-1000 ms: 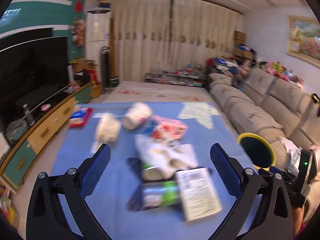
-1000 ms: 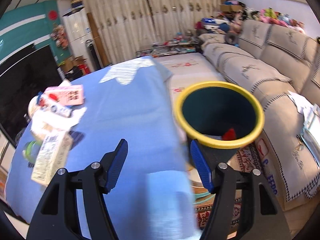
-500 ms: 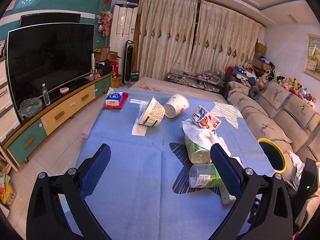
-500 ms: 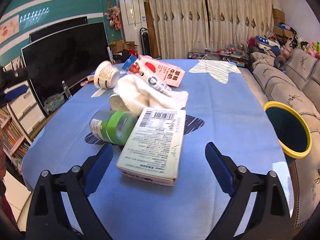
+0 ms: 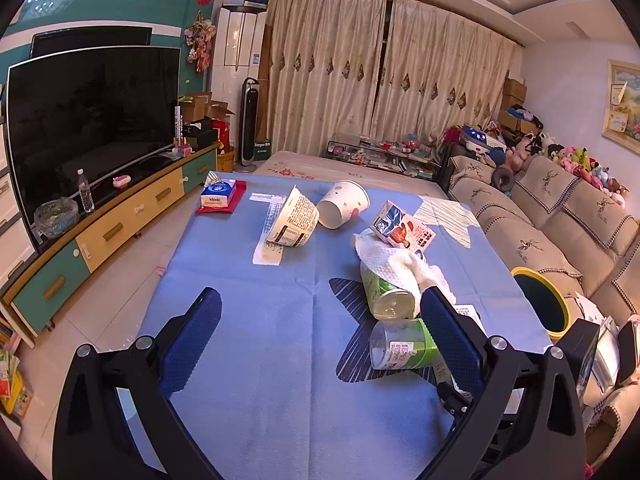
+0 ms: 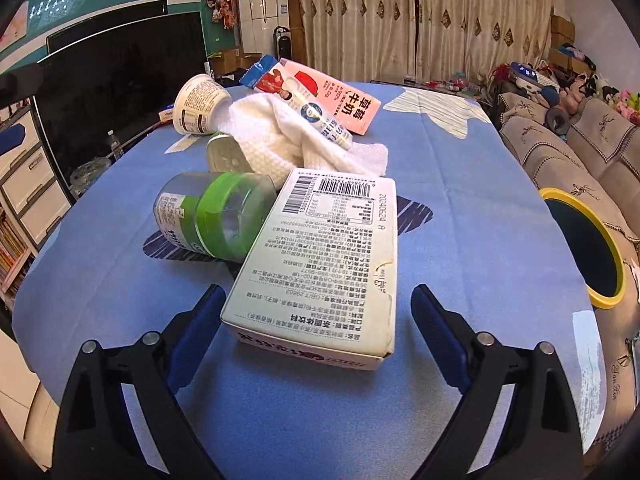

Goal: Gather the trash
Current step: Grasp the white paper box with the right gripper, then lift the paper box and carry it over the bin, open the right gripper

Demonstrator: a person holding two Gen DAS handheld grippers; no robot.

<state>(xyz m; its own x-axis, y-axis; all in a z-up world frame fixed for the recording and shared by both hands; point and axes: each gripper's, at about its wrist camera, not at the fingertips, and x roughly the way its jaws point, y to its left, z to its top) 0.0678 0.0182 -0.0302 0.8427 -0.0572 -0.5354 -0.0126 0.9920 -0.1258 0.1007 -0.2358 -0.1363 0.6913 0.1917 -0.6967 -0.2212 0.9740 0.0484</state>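
Trash lies on a blue tablecloth (image 5: 280, 360). A white printed box (image 6: 324, 256) lies flat just ahead of my right gripper (image 6: 316, 332), which is open and empty, its jaws either side of the box's near end. Behind it lie a green-banded clear jar (image 6: 208, 216), a white paper towel (image 6: 288, 140), a pink milk carton (image 6: 336, 96) and a paper tub (image 6: 196, 104). My left gripper (image 5: 320, 332) is open and empty over bare cloth, left of the jar (image 5: 400, 344) and a green can (image 5: 384, 292). A yellow-rimmed bin (image 6: 584, 248) stands at the table's right edge.
A paper tub (image 5: 292, 220) and white cup (image 5: 344, 204) lie at the table's far side, with a tissue pack on a red mat (image 5: 220, 196). A sofa (image 5: 560, 216) runs along the right, a TV cabinet (image 5: 100, 232) along the left.
Both grippers have moved closer to the table. The right one swung from the bin to face the trash and now has the white box between its open jaws.
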